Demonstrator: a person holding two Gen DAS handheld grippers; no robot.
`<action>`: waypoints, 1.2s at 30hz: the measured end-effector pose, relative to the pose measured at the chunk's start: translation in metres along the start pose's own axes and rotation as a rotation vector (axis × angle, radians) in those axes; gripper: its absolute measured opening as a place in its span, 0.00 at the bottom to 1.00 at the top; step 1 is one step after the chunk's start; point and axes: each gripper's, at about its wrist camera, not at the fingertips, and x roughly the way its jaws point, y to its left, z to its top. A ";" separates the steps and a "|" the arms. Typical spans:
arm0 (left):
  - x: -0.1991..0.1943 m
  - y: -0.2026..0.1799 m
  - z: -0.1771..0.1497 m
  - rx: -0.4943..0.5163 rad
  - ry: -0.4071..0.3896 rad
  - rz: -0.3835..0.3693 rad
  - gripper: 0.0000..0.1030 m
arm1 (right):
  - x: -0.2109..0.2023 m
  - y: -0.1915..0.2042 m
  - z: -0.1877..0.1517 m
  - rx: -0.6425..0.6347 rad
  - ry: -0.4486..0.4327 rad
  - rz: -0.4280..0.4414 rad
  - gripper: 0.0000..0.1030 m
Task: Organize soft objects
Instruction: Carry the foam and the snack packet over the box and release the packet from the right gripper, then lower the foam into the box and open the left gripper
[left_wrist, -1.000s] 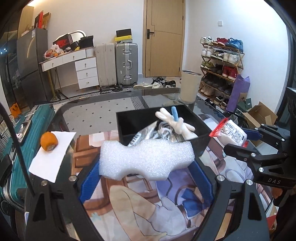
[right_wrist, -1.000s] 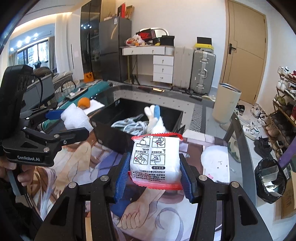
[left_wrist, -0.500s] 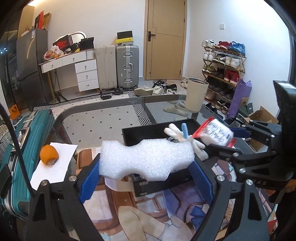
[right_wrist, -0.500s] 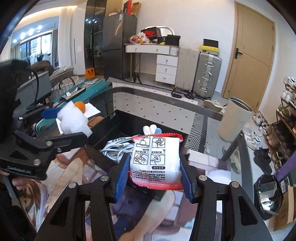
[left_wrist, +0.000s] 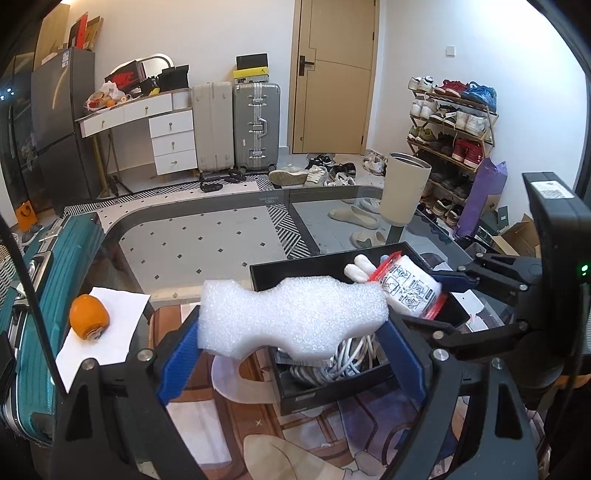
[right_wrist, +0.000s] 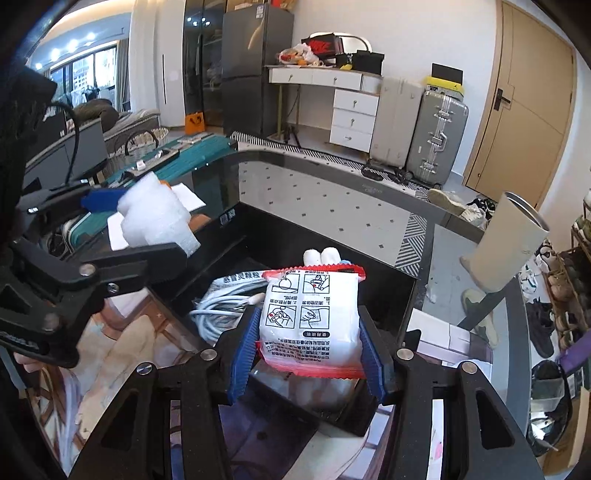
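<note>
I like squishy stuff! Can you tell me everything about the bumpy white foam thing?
The foam piece is white and bubbly, like packing foam, with wavy edges and a narrow waist. It lies sideways between the blue pads of the left gripper, which squeeze its two ends. It hangs in the air above the near end of the black box, over the white cables, touching only the pads.

Little can be read. The white packet with red edges carries four line-drawn instruction panels and rows of Chinese characters beneath them, seen upside down and too small to make out. A bag in the black box, under the coiled white cable, shows a line of Chinese characters, also illegible. The red shoebox on the white desk bears a white swoosh logo. The black and yellow box on the grey suitcase has a small emblem, unreadable.
</note>
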 end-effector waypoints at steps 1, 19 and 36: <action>0.002 0.000 0.000 0.001 0.003 -0.001 0.87 | 0.004 -0.001 0.001 -0.006 0.009 -0.002 0.50; 0.036 -0.010 0.003 0.023 0.056 -0.013 0.87 | -0.019 -0.017 -0.007 -0.009 -0.022 -0.002 0.78; 0.051 -0.019 0.017 0.022 0.061 -0.039 0.87 | -0.030 -0.029 -0.019 0.026 -0.047 -0.018 0.78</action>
